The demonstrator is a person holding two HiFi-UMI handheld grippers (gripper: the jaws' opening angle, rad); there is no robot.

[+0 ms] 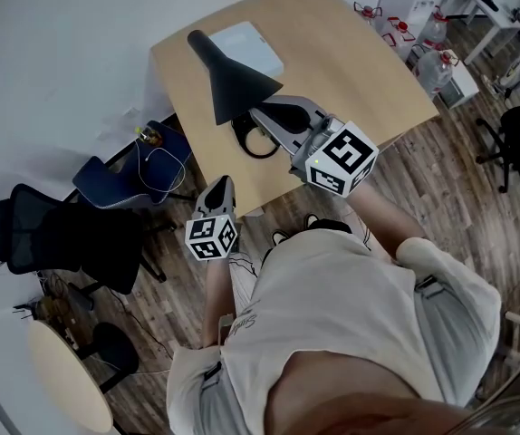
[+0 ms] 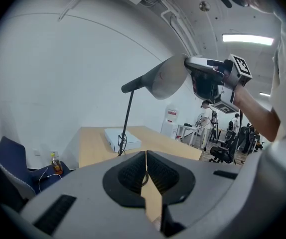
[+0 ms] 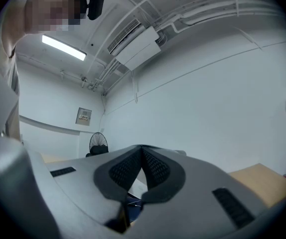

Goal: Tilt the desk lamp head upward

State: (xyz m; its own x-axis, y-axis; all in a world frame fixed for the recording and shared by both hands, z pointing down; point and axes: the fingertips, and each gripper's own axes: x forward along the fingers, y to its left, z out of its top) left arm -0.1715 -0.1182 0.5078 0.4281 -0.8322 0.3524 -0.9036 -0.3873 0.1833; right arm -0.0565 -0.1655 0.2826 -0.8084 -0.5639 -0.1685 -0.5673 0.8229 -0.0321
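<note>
Both tools are closed, pads pressed together with nothing between them. That is plain for my right tool (image 3: pixel 142 147), which points up at the white wall, and for my left tool (image 2: pixel 146 152), which looks across the bench at the lamp.

Largest in sight is the pale wooden bench (image 1: pixel 360 71), one corner toward me. Off its left side stand a black office chair (image 1: pixel 70 238) and a blue chair (image 1: pixel 120 179).

On the bench stands the desk lamp. Its dark cone-shaped lamp head (image 1: pixel 233 80) is high above the bench top on a thin black stem (image 2: pixel 128 113). From my left tool's camera the wide mouth sits a little higher than the narrow neck.

My right tool (image 1: pixel 258 114) is raised to that wide mouth, its tip at the rim and seemingly touching it. My left tool (image 1: pixel 224 181) hangs lower, just off the near bench edge, well apart from the lamp.

Behind the stem's foot lies a flat white box (image 1: pixel 251 43).
</note>
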